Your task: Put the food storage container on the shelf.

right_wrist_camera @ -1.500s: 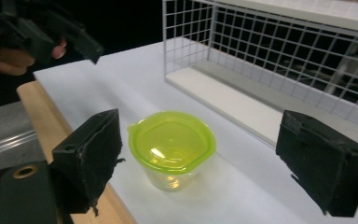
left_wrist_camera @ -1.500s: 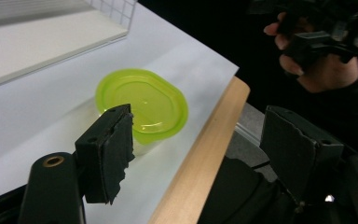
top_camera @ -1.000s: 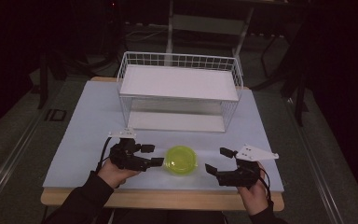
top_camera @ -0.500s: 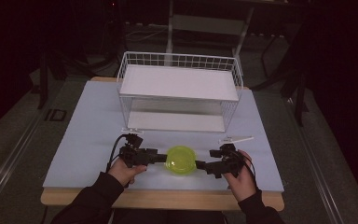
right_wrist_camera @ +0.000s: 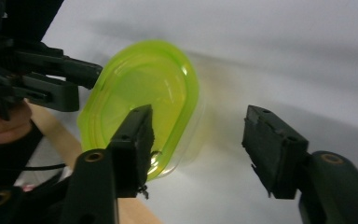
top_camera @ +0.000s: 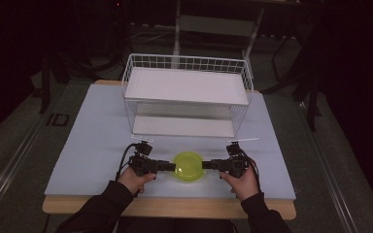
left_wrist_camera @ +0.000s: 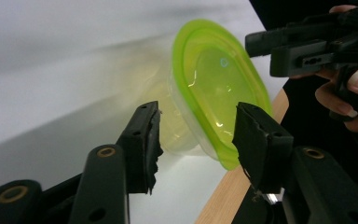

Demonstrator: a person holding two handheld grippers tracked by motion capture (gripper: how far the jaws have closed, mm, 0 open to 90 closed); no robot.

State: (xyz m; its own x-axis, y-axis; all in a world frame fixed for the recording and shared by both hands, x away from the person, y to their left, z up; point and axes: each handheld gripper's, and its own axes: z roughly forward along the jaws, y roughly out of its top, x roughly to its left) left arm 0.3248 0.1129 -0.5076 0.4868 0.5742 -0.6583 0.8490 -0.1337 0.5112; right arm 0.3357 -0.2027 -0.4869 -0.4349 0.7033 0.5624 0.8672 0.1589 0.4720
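The left gripper (left_wrist_camera: 193,135) fingers straddle the near rim of the lime-green lidded plastic container (left_wrist_camera: 214,88). They have just been closing, with a visible gap at each pad, so there is no grip yet. The right gripper (right_wrist_camera: 196,140) fingers, also just closing, stand apart around the opposite edge, the left finger (right_wrist_camera: 133,144) overlapping the rim. The container sits at lower centre of the tabletop (top_camera: 92,145), in front of the white wire rack (top_camera: 187,99). Judged light, thin-walled, flexible and slick: grip at the stiffer lid rim, with moderate pressure from both sides.

The lidded yellow-green plastic container (top_camera: 188,166) sits on the pale table (top_camera: 87,145) near its front edge; the white wire two-tier rack (top_camera: 187,99) stands behind it; the left gripper (top_camera: 167,166) lies at its left, the right gripper (top_camera: 209,165) at its right.
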